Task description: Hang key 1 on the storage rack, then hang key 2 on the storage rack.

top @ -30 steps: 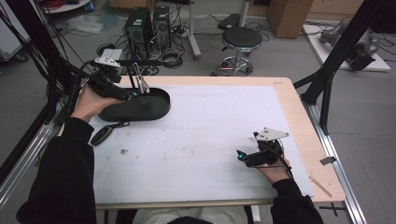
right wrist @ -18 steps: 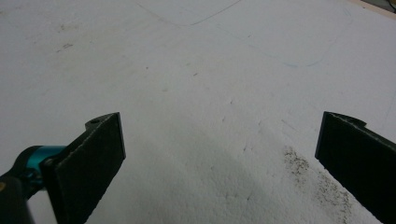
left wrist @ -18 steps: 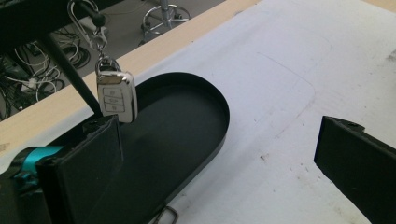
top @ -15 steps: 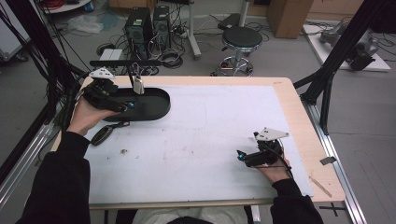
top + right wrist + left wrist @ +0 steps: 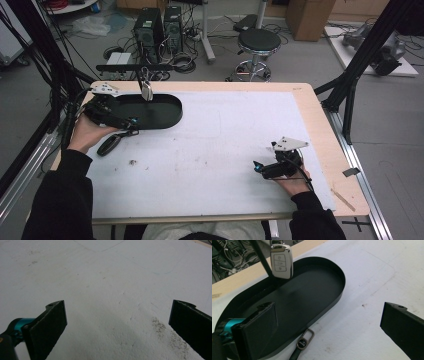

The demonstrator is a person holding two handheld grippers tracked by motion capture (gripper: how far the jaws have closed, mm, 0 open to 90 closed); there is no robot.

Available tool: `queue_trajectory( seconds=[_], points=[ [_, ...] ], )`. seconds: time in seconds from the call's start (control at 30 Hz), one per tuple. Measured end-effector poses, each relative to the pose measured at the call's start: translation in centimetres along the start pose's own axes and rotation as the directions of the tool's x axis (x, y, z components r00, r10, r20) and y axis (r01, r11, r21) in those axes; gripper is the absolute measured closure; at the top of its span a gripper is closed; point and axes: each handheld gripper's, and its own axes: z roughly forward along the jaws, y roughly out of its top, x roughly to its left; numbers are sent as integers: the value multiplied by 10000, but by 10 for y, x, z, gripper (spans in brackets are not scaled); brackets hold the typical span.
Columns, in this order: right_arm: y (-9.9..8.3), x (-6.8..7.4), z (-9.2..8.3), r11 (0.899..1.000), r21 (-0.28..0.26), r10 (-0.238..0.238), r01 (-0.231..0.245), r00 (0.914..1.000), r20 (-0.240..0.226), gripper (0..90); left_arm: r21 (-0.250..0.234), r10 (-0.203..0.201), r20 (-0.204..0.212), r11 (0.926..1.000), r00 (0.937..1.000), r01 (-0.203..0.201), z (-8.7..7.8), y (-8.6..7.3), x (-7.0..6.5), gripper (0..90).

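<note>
A robotics or electronics lab with a bare grey floor. A wooden tabletop [image 5: 320,125] covered by a white sheet sits inside a frame of black metal struts [image 5: 360,65]. Behind it, two black desktop computer towers [image 5: 160,25] stand on the floor among tangled cables [image 5: 185,57]. A round black stool [image 5: 258,40] on a chrome base and cardboard boxes [image 5: 305,12] stand farther back.

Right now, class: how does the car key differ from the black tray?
The car key is small, silver-faced and hangs upright from a stand; the black tray is far larger, matt black and lies flat on the table. The car key carries buttons; the black tray is plain and holds nothing. Both sit near the left hand-held gripper.
</note>
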Motion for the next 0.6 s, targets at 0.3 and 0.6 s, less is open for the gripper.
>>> queue_trajectory(
  seconds=[0.3, 0.6],
  points=[
    [0, 0, 0, 10000, 38, 13, -13, 10000, 41, 7, 401, -424, -248, 9983, 9988, 434, 10, -17, 14, 17],
    [0, 1, 0, 10000, 64, -36, 35, 10000, 75, 7, 663, -850, -361, 9940, 9957, 873, 15, -34, 27, 17]
  ],
)
